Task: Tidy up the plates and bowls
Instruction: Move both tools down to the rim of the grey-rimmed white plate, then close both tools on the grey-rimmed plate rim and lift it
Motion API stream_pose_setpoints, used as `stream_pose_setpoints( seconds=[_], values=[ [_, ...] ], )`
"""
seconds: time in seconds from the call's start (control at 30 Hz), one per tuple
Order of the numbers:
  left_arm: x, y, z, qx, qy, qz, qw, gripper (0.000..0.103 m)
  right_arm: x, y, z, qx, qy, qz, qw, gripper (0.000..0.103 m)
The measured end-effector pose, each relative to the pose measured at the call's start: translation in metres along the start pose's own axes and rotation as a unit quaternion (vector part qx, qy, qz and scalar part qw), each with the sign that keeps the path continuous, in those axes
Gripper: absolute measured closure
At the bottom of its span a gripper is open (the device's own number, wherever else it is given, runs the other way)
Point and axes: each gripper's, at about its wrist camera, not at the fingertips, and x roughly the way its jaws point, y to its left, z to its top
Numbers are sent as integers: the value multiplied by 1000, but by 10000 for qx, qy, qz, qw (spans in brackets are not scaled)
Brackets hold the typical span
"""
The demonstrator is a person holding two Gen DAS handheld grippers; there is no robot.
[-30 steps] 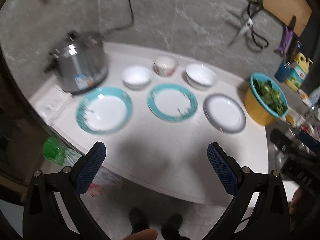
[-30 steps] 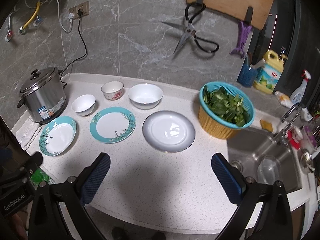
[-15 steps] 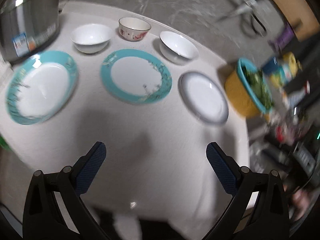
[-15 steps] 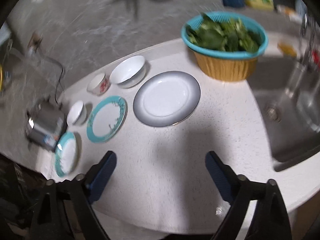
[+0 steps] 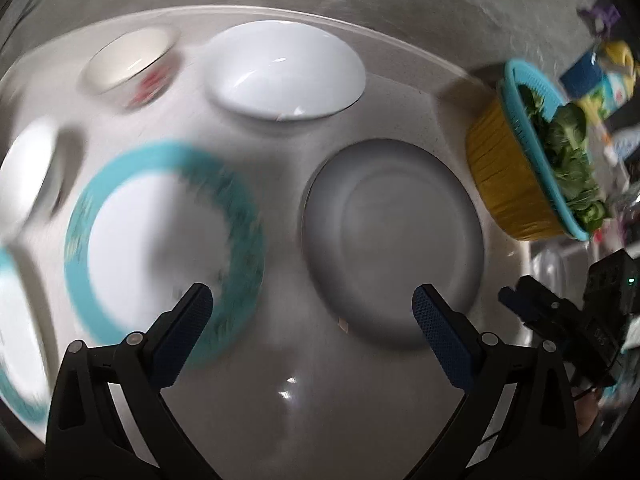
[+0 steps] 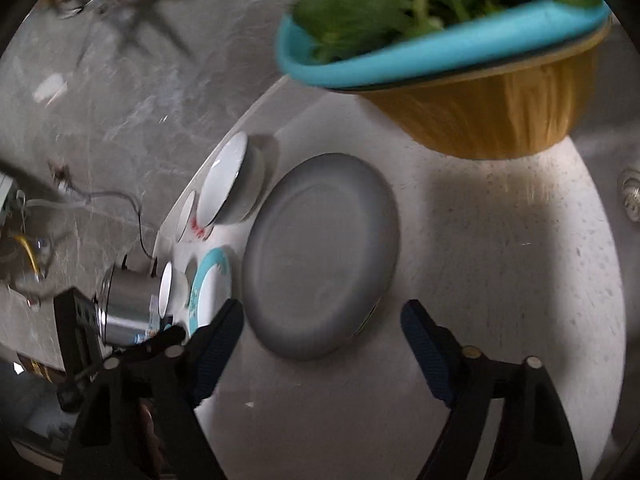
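Plates and bowls sit in two rows on the white desk (image 5: 320,400). Your left tongs (image 5: 312,308) hang low over the near edge, spread wide and holding nothing, one tip over the teal-rimmed plate (image 5: 164,236), the other over the grey-rimmed plate (image 5: 392,240). Your right tongs (image 6: 322,322) are also wide and empty, rolled to one side so the desk runs slantwise, tips bracketing the near rim of the grey-rimmed plate (image 6: 320,256).

Since a second ago both tongs have dropped from a high overview to close above the desk; the dishes themselves have not shifted. Motion blur is heavy on the left.

Grey-rimmed plate lies flat, face up, round, so no long axis. Behind it stands the large white bowl (image 5: 284,72), mouth up, with the red-patterned bowl (image 5: 132,64) beside. The basket of greens (image 6: 460,60) stands just right of the plate.
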Motion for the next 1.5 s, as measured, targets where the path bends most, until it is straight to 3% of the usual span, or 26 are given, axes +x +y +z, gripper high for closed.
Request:
stream_pose_setpoints(
  seconds=[0.07,0.23,0.53,0.63,0.83,0.97,1.03,1.3,1.43,1.47,1.5],
  values=[
    [14,-1,23,285,131,142,9994,9,3,-8,5,117,-136,82,9998,24],
    [45,-6,62,761,496,-214,9956,34,15,-15,16,46,-33,150,9999,39],
    [75,-21,81,1356,861,-658,9848,36,25,-19,18,-47,140,225,9996,42],
    [84,-24,85,1503,1014,-702,9809,45,25,-20,18,-69,108,273,9995,44],
    [99,-26,85,1630,1268,-767,9754,45,31,-28,22,-33,174,464,9988,48],
    [101,-25,85,1627,1298,-816,9747,45,33,-24,27,-73,181,160,9997,59],
    [105,-24,87,1584,1320,-862,9747,52,34,-24,28,-56,146,108,9998,63],
    [100,-24,89,1477,1293,-889,9765,56,33,-25,26,88,-15,-11,10000,67],
    [96,-21,87,1514,1152,-572,9801,74,33,-25,23,117,-229,-58,9997,66],
    [96,-20,88,1501,1151,-589,9802,74,33,-25,23,83,-224,-114,9996,69],
    [96,-18,88,1507,1144,-592,9802,74,33,-27,24,72,-195,-196,9996,79]
  ],
)
